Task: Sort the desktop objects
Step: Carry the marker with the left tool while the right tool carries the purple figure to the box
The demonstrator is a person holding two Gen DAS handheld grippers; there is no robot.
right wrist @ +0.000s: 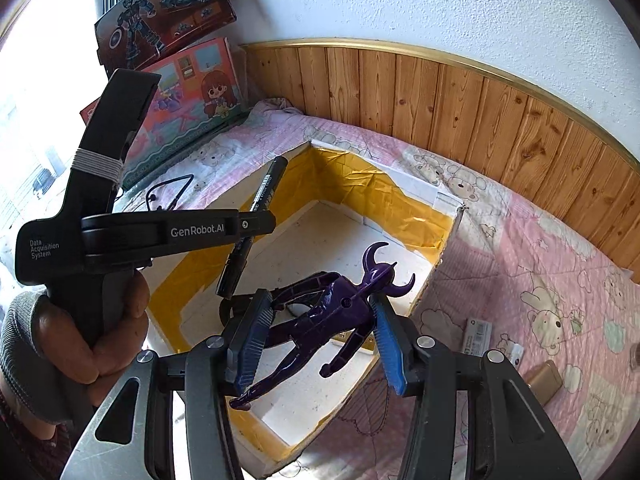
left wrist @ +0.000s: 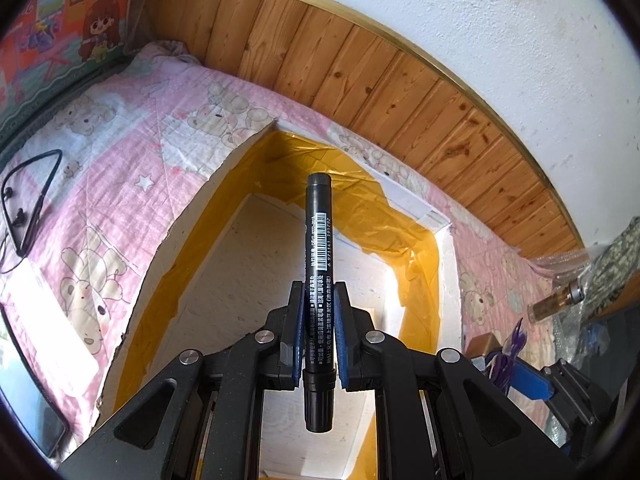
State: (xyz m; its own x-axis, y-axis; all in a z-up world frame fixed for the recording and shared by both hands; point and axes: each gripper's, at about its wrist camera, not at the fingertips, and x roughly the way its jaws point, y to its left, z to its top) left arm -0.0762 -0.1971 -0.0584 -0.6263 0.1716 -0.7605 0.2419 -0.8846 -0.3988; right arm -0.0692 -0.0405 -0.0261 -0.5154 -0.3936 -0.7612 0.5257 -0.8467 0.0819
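The left gripper [left wrist: 318,300] pinches a black cylindrical marker pen [left wrist: 318,264] above the white foam box lined with yellow tape [left wrist: 256,184]. The right gripper [right wrist: 320,322] clamps a glossy purple horned plastic figure [right wrist: 332,308], also above this box.

Glossy purple plastic figure [right wrist: 332,312]; matt black marker [left wrist: 318,264]; quilted cloth bedspread [left wrist: 120,184]; knotty wood panelling [left wrist: 360,76]

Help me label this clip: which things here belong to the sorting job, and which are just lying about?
In the job: black marker in the left gripper; purple horned figure in the right gripper; foam box below them.

Lying about: earphones, toy boxes, small bottle.
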